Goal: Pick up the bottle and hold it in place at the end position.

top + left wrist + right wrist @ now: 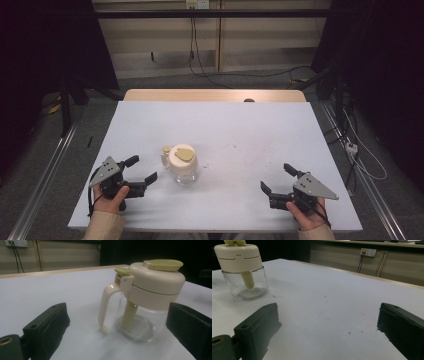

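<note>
A glass jar (183, 165) with a cream lid (182, 157) is standing upright on the white worktop (240, 145), a little left of the middle. In the left gripper view its cream handle (106, 307) is curving down toward the camera side, and a pale tube (129, 315) is reaching down inside the glass.

The left tool (141, 170) is resting low on the worktop, just left of the jar; its jaws are standing wide apart and gripping nothing. In its own view the jar is sitting ahead, toward the right jaw, apart from both.

The right tool (278, 180) is lying well apart from the jar, near the right front of the worktop. Its jaws are also gaping wide with only bare worktop between them, and a hand (306, 215) is holding it from behind.
</note>
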A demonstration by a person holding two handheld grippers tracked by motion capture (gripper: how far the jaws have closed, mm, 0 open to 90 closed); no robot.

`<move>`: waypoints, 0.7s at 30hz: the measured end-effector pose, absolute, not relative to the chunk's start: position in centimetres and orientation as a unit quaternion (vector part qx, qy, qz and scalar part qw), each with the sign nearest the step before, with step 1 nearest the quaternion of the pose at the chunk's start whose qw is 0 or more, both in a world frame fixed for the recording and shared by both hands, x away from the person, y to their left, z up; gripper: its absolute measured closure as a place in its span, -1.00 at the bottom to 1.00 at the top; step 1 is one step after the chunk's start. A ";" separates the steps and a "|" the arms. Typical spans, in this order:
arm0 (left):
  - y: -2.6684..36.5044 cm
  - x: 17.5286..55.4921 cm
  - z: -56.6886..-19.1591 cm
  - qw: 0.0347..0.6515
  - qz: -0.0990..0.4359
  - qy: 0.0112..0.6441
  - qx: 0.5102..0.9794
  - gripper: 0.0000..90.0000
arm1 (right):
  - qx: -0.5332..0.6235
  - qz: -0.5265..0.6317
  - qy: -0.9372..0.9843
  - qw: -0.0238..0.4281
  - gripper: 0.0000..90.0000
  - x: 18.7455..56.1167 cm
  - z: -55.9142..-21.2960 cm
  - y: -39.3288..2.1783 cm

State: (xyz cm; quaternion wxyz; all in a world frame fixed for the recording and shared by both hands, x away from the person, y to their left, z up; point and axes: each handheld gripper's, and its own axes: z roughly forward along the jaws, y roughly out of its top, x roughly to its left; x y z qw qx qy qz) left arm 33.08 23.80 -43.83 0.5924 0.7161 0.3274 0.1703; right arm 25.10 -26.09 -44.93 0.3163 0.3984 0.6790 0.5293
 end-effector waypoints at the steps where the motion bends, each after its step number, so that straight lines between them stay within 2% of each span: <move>1: 23.8 33.1 -43.8 0.592 0.170 0.326 0.717 -0.91 | 0.398 0.530 0.680 0.314 -0.93 25.1 -44.9 -26.1; 12: 23.0 32.9 -43.7 0.596 0.158 0.307 0.725 -0.91 | 0.395 0.530 0.680 0.317 -0.93 25.1 -44.9 -26.0; 21: 21.9 32.7 -43.5 0.597 0.127 0.278 0.742 -0.90 | 0.392 0.529 0.682 0.318 -0.92 25.1 -44.9 -25.9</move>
